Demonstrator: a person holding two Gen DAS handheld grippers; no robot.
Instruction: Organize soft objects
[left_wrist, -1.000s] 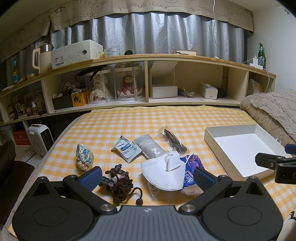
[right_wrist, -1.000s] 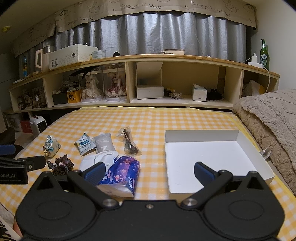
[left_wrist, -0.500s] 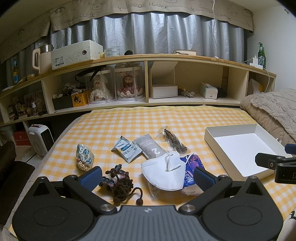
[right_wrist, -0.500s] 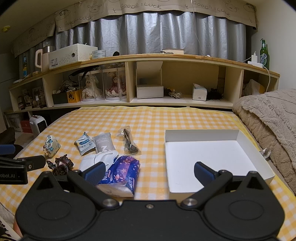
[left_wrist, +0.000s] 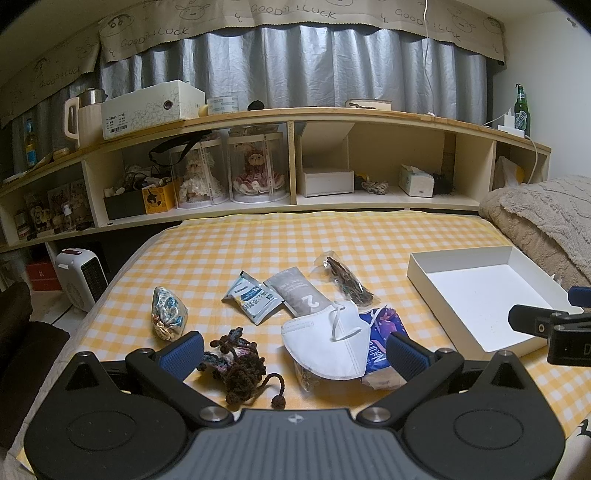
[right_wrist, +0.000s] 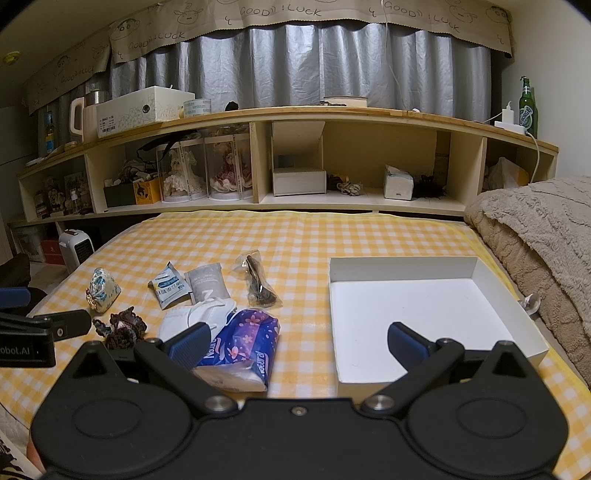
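Soft items lie on the yellow checked cloth: a white face mask (left_wrist: 325, 339) over a purple tissue pack (left_wrist: 380, 343), a brown crocheted piece (left_wrist: 238, 363), a small patterned pouch (left_wrist: 168, 317), a blue-white sachet (left_wrist: 251, 301), a grey sachet (left_wrist: 301, 295) and a clear bag of dark stuff (left_wrist: 345, 282). An empty white box (right_wrist: 421, 310) sits to their right. My left gripper (left_wrist: 291, 350) is open, low over the mask and crocheted piece. My right gripper (right_wrist: 295, 339) is open between the tissue pack (right_wrist: 245, 341) and the box.
A long wooden shelf (left_wrist: 332, 114) with dolls in clear cases, boxes and a tissue box runs along the back. A beige blanket (right_wrist: 535, 229) is piled at the right. A small white heater (left_wrist: 83, 278) stands on the floor at left.
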